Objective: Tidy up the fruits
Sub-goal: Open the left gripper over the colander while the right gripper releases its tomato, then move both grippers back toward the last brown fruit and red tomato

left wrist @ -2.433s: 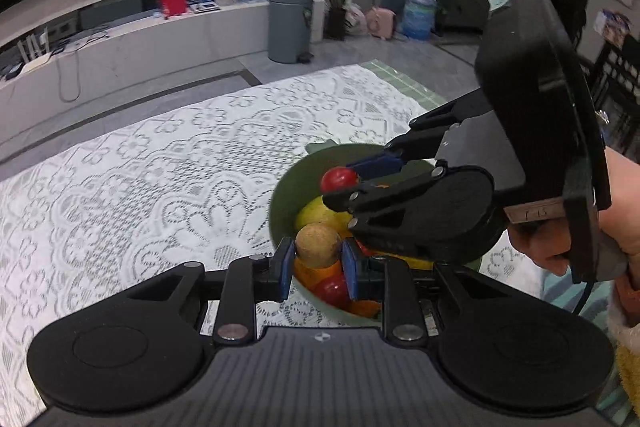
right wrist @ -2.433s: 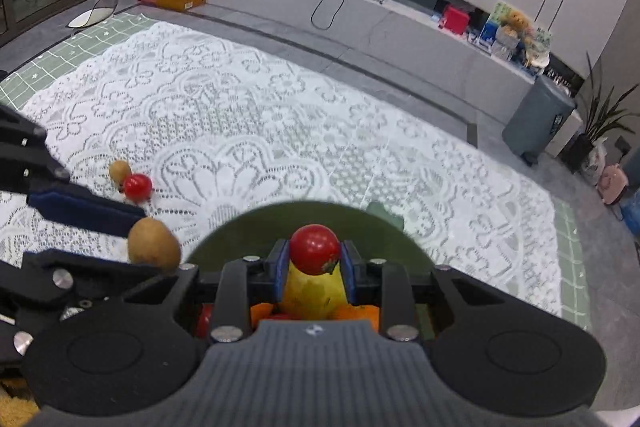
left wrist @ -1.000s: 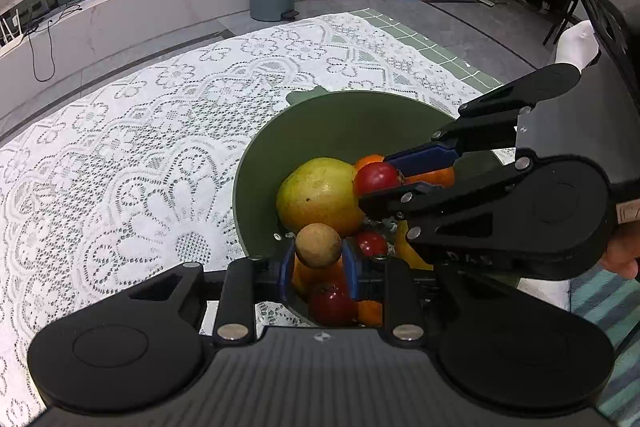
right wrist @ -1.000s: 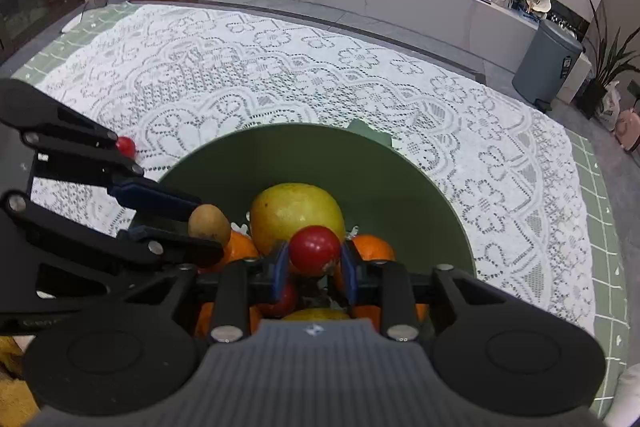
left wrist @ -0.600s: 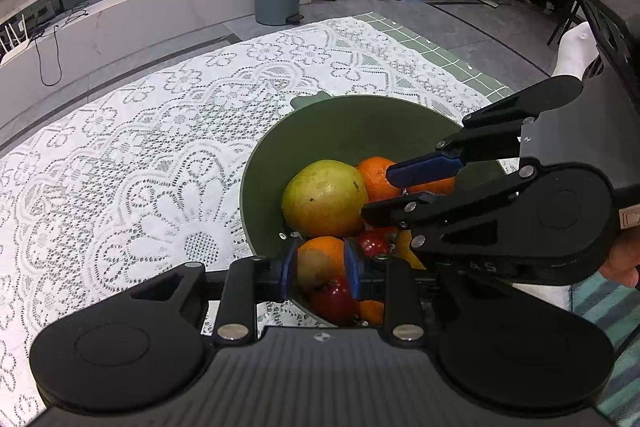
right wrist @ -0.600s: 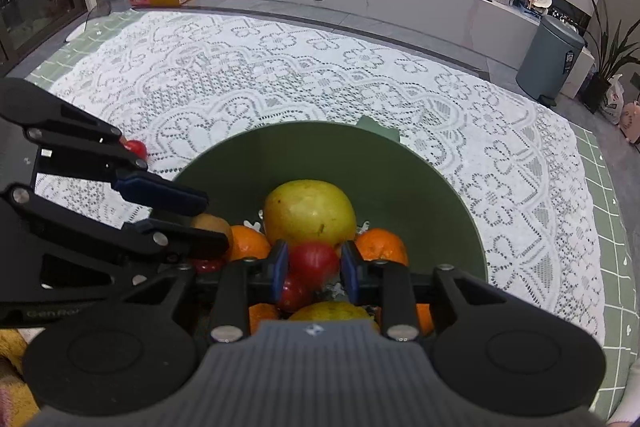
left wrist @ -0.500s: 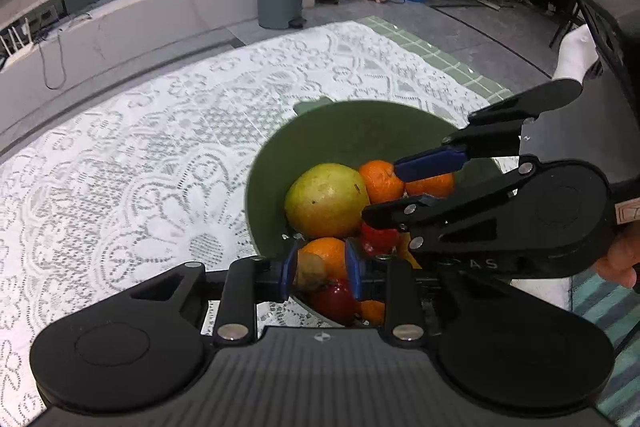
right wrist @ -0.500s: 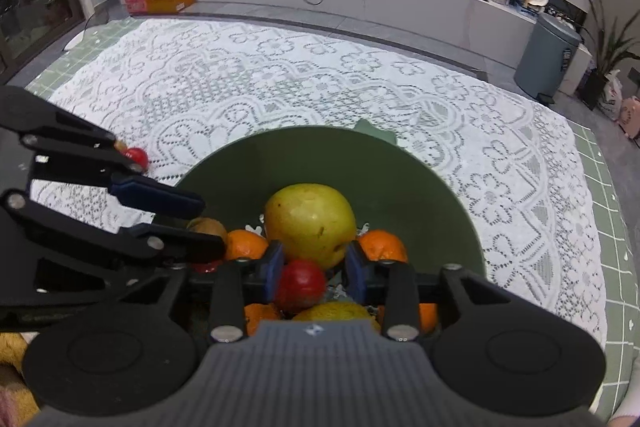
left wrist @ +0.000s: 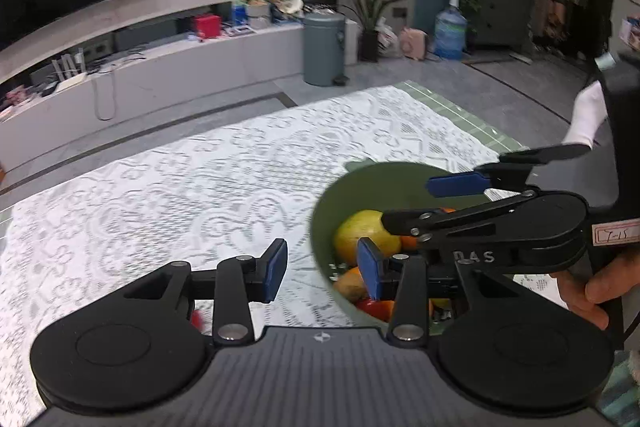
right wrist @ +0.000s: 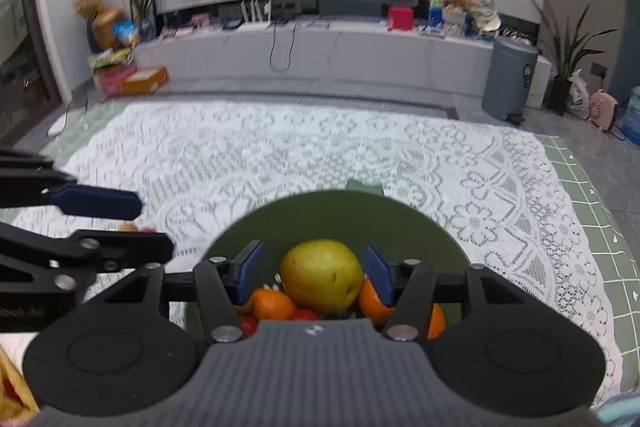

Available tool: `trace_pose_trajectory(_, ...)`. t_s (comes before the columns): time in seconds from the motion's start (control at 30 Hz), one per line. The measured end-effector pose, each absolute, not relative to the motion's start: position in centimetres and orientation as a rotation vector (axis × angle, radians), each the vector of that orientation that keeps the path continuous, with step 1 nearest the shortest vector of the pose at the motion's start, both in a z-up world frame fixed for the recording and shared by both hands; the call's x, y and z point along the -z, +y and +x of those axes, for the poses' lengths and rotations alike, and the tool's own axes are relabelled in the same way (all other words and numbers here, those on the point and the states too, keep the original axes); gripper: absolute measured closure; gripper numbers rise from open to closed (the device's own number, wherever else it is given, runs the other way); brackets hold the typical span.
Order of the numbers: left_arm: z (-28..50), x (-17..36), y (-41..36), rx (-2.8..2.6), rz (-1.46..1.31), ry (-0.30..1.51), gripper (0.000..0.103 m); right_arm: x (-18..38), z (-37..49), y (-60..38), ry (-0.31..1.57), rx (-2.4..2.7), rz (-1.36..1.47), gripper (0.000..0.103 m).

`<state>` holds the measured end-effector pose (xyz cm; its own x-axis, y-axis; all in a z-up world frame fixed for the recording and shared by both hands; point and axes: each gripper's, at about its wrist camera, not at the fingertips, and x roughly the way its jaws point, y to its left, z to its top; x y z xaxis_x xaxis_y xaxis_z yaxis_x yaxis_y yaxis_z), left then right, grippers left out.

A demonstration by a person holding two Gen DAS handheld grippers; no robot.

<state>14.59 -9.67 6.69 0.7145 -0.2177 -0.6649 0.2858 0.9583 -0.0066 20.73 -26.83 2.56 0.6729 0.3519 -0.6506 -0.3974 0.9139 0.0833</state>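
Now the green bowl (right wrist: 420,227) of fruit sits below both parted, empty claws.

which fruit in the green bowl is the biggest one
The large yellow-green pear-like fruit in the green bowl. It dwarfs the small oranges and red fruits packed around it.

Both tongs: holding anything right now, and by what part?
Nothing held. Left tongs and right tongs have just been opening and stand open and empty; the fruit lies in the green bowl.
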Motion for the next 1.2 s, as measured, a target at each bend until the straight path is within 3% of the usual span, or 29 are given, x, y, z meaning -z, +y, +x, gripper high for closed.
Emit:
trace_pose_trajectory(0.13, 13.8, -7.3, -8.0, 0.245, 0.07, 0.718, 0.055, -3.2, 19.8, -26.4, 0.678, -0.419, -0.034, 0.041)
trace_pose_trajectory(0.43, 12.7, -6.9, -4.1, 0.193, 0.025, 0.74, 0.055, -3.8, 16.4, -23.4, 0.563, -0.442, -0.022, 0.04)
trace_pose_trajectory(0.53, 12.5, -6.4, -2.6, 0.183, -0.002, 0.765, 0.062, -3.8, 15.6, -22.1, 0.536, -0.449, -0.023, 0.04)
trace_pose_trajectory(0.73, 12.4, -5.3, 0.4, 0.151, -0.076, 0.791, 0.064, -2.8, 14.3, -19.3, 0.534, -0.488, -0.024, 0.04)
trace_pose_trajectory(0.9, 11.9, -4.5, 1.7, 0.142, -0.044, 0.742, 0.058, -1.9, 13.5, -16.8, 0.53, -0.529, -0.06, 0.04)
trace_pose_trajectory(1.2, 12.0, -2.5, 2.6, 0.109, 0.104, 0.722, 0.034, 0.7, 13.9, -12.8, 0.602, -0.551, -0.144, 0.04)
